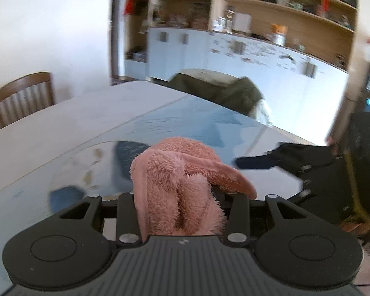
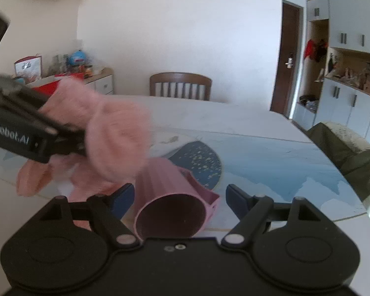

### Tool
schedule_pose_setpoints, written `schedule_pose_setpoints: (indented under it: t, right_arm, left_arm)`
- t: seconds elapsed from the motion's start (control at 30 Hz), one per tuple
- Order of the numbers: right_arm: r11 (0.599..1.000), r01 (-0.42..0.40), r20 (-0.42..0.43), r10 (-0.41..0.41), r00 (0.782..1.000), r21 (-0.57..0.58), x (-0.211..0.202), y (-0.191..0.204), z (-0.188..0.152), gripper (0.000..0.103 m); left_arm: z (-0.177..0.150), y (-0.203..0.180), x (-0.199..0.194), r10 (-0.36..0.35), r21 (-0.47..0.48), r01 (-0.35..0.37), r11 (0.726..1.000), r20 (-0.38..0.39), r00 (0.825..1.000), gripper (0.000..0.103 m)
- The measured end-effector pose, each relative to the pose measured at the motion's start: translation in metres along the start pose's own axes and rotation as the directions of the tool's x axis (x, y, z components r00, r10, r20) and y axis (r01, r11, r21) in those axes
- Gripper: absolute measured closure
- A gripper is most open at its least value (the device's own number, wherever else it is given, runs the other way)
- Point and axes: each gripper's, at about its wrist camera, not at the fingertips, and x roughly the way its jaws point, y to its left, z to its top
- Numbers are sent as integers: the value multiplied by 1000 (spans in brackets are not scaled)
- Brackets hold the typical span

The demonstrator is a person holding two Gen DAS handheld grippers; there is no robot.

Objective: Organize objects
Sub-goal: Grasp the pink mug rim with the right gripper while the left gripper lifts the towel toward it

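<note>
My left gripper (image 1: 182,197) is shut on a pink fluffy towel (image 1: 180,182), bunched between its jaws and held above the table. The same towel (image 2: 111,133) shows blurred in the right wrist view, hanging from the left gripper's black body (image 2: 19,128) at the left. A pink ribbed cup (image 2: 175,197) lies on its side on the table (image 2: 259,118), its mouth facing me. My right gripper (image 2: 178,197) is open, its blue-tipped fingers (image 2: 236,197) either side of the cup, not touching it. The right gripper (image 1: 283,160) shows blurred in the left wrist view.
The white table carries a blue patterned mat (image 1: 185,123). A wooden chair (image 2: 180,86) stands at the far side. A chair draped in olive cloth (image 2: 345,148) stands at the right. Cabinets and shelves (image 1: 259,37) line the far wall.
</note>
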Motion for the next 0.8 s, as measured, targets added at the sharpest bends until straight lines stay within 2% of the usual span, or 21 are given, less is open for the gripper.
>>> schedule_pose_setpoints:
  t: [0.2,0.4,0.6,0.73,0.8]
  right_arm:
    - [999,-42,-24,42,999,-12,8,-2,-3,24]
    - [999,-52,-29,52,998,-16,9,-2,-5,23]
    - [999,-46,-32,45,998,-27,9,0,-5,23]
    - [999,-41,-36,39,999,-36,8,3,-6,25]
    - [998,-43,-33,42,999,-35,6,3,-6,24]
  left_arm:
    - [8,-14,34,-60,23,62,998,-82,995,63]
    - [2,4,41,-95,-60,90,994,-93,991,63]
    - [-3,40,50,-68,-190,50,981,-92,993,63]
    - [-18,68,53,-14,-269,-19,963,-119,993,63]
    - [-26,78,53,-21,-297,-17,955,-122,992,63]
